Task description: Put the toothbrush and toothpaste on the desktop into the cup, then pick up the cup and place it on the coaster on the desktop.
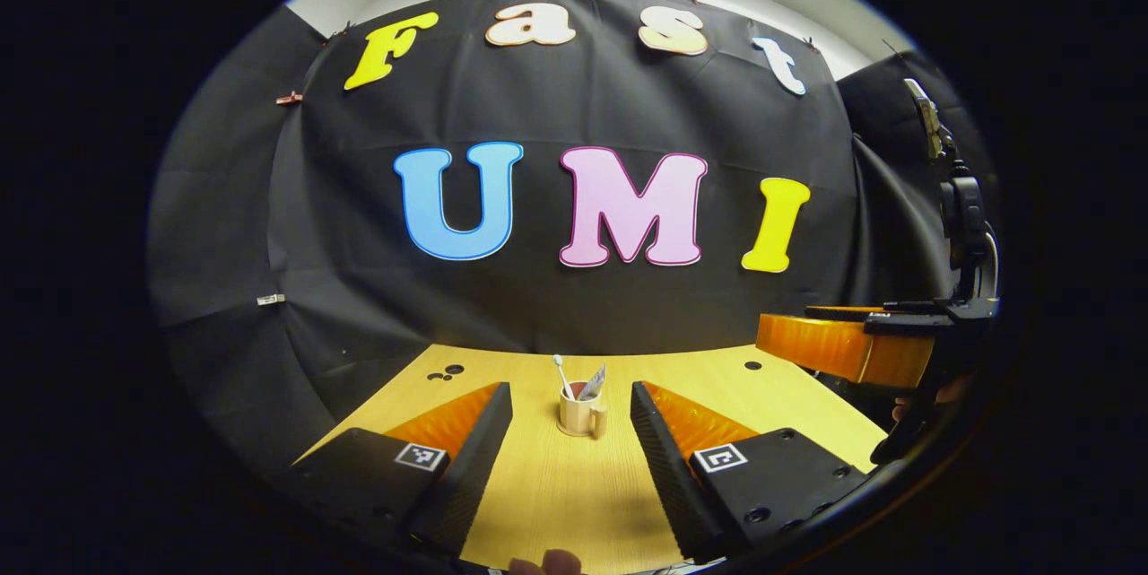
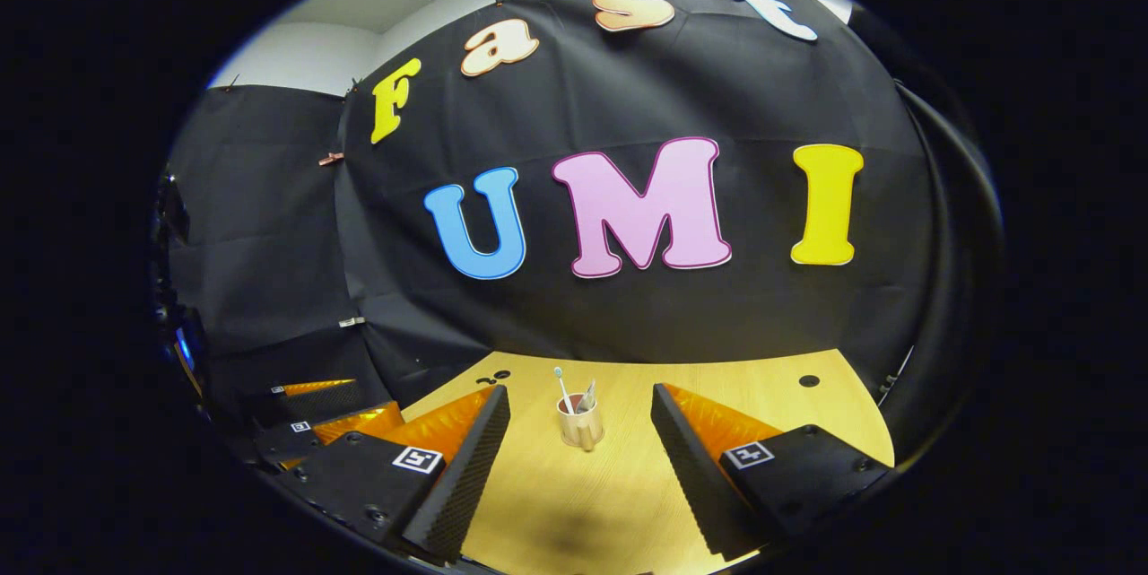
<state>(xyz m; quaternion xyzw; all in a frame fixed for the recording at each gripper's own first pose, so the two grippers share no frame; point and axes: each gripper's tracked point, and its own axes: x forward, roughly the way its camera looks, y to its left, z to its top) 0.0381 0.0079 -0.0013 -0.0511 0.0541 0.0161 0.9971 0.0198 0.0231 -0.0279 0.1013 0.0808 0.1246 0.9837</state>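
A beige cup with a handle stands upright on the wooden desktop, well ahead of both grippers. A white toothbrush and a toothpaste tube stick out of its top. My left gripper is open, nothing between its fingers, the cup centred beyond the gap. My right gripper is open too and faces the cup from farther back. The right gripper hangs at the right of the left gripper view; the left gripper is low at the left of the right gripper view.
Small dark holes mark the desktop's far corners. Black cloth closes the booth behind and beside the desk. A hand holds the right gripper, and a fingertip shows at the bottom edge.
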